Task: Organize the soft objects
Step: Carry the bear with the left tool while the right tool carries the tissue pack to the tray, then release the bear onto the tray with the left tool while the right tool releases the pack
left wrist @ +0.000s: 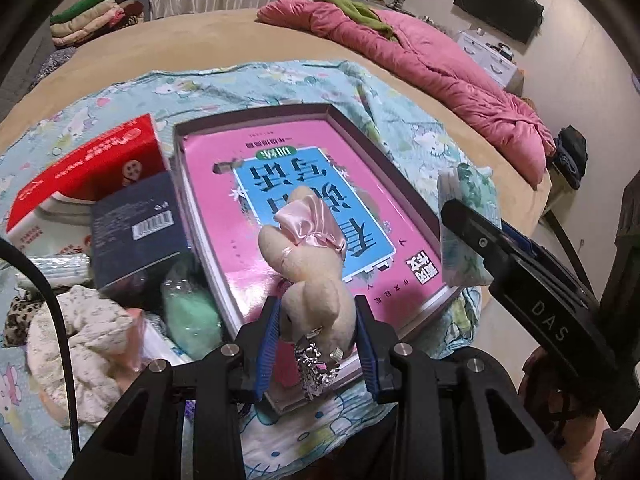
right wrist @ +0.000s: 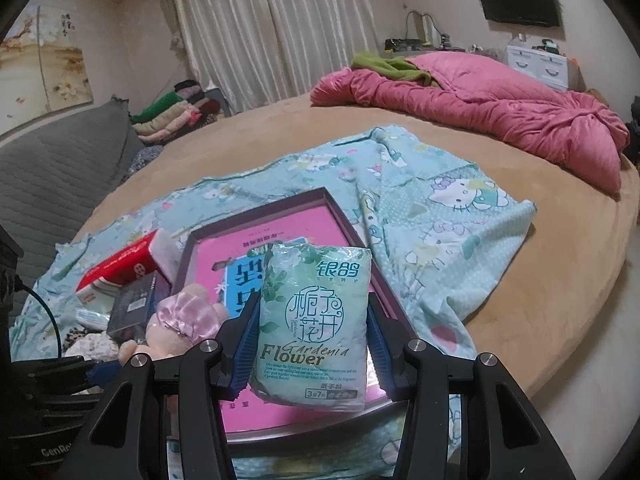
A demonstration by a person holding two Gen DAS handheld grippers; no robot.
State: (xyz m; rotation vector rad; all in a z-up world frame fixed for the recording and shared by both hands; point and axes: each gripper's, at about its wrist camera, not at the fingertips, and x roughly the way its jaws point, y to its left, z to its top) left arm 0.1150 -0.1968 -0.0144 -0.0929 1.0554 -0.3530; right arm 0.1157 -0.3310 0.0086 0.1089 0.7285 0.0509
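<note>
Beige plush rabbit in pink satin bow pinched by left gripper, long axis pointing away, directly above shallow purple-rimmed tray. Green floral tissue pack clamped upright by right gripper, over tray's near right corner.

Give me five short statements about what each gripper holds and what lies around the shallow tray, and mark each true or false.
1. The left gripper is clamped on a beige plush bunny with a pink satin bow. True.
2. The right gripper holds a red box. False: it grips a pale green pack of tissues.
3. The dark-rimmed shallow tray is empty. False: a pink and blue book lies in it.
4. A red carton lies beside the tray. True.
5. The pink quilt covers the tray. False: it lies bunched far across the bed.
</note>
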